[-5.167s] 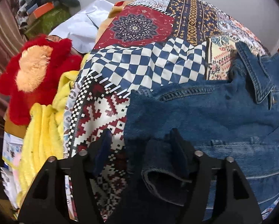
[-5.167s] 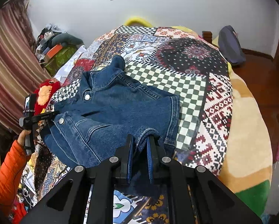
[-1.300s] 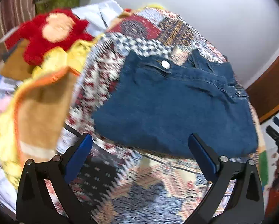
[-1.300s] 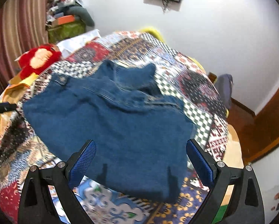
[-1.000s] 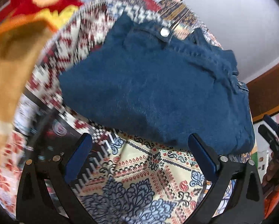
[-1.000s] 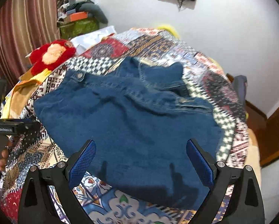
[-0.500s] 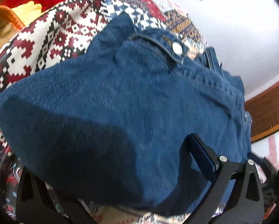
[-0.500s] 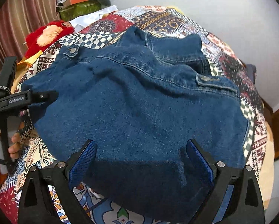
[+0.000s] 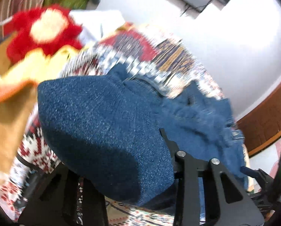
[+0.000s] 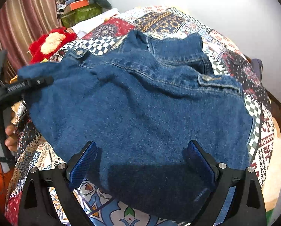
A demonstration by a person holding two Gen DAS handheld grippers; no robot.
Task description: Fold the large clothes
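A blue denim jacket [image 10: 140, 103] lies folded on the patchwork quilt [image 10: 37, 154], collar toward the far wall. My left gripper [image 10: 42, 81] is at the jacket's left edge with its jaws closing on the denim. In the left wrist view that fold of denim [image 9: 102, 122] bulges up between the fingers and hides the tips; one finger [image 9: 166, 139] shows at its right. My right gripper [image 10: 142, 162] hangs open over the near hem, blue pads [image 10: 82, 162] wide apart and not pressing the cloth.
A red plush toy [image 10: 52, 41] and yellow cloth lie at the bed's left side. Boxes and clothes are piled by the striped curtain [image 10: 27, 18]. A person's hand [image 10: 8, 131] with an orange sleeve holds the left gripper. A wooden door frame [image 9: 262, 124] stands to the right.
The left jaws went from wide open to closing on the jacket's left edge, and that edge has risen. The right gripper stayed open and came closer to the near hem.
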